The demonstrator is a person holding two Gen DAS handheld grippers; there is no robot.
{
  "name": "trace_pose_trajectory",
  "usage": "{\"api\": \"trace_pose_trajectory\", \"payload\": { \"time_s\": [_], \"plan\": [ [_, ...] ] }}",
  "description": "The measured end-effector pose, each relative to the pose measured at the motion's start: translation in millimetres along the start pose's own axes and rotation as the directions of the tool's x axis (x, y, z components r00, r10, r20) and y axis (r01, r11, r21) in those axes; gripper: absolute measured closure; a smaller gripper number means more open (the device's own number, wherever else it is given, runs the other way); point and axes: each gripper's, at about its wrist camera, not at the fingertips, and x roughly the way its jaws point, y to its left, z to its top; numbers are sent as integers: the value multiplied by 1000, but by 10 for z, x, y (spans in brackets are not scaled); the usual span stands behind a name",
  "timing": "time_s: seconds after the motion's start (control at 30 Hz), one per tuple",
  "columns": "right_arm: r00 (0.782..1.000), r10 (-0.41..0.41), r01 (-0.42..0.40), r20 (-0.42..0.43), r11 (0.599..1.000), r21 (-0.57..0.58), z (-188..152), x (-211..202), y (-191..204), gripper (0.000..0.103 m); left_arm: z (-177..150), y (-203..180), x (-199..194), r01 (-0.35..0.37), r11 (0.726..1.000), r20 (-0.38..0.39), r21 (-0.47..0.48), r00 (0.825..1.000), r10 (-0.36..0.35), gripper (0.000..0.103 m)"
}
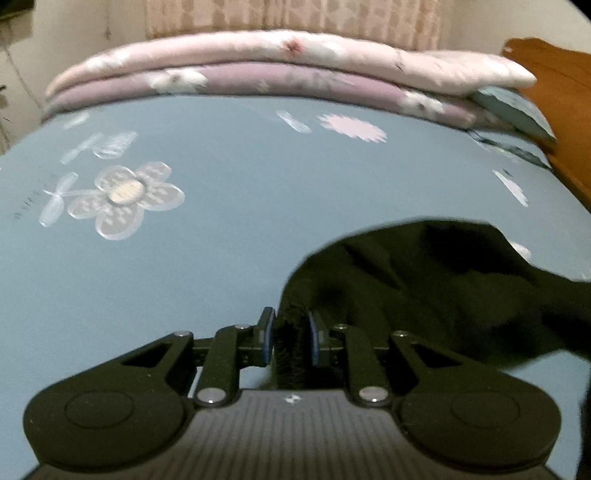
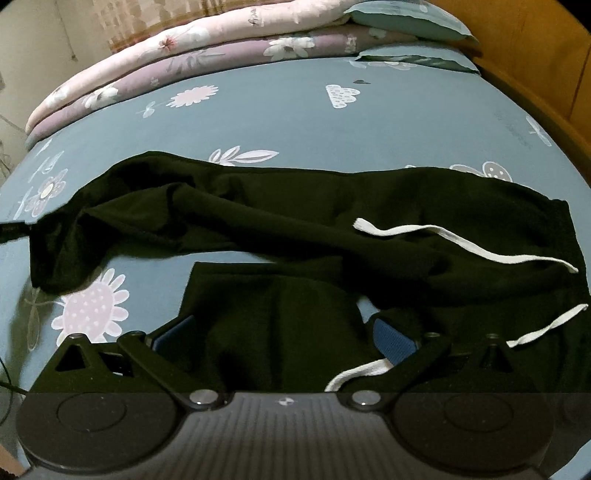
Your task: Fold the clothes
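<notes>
I see left gripper [image 1: 289, 332] pinching black trousers [image 2: 295, 221] hem; right gripper [image 2: 282, 332] spread wide, holding nothing.

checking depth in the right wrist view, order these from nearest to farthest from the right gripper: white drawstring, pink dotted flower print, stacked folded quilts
1. White drawstring, by the right gripper, lower right.
2. Pink dotted flower print, on the sheet, left.
3. Stacked folded quilts, pink and mauve, far end of the bed.

We count one pair of dark trousers [image 2: 295, 221] carrying one white drawstring [image 2: 461, 240] with two loose ends, two folded quilts [image 2: 166, 62], two pillows [image 2: 406, 18], one blue bedsheet [image 2: 277, 118] and two grippers [image 2: 280, 332].
</notes>
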Motion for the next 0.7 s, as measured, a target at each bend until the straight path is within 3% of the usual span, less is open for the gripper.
{"api": "trace_pose_trajectory", "payload": {
  "time_s": [0.27,0.47,0.6,0.7],
  "plan": [
    [1000,-5,5,-5,1000,-6,9,-2,47,0,-117,133,76,8,996,-22,-88,1000,-10,65],
    [1000,-2,2,-5,1000,2,37,29,111,0,-330,366,105,42,974,-36,-222,998,-51,60],
    [1000,-5,5,-8,1000,-20,47,39,239,0,-379,378,211,49,978,-34,-203,998,-57,58],
    [1000,-15,15,-12,999,-31,44,44,310,0,-361,313,277,67,983,-23,-173,997,-72,50]
  ]
}}
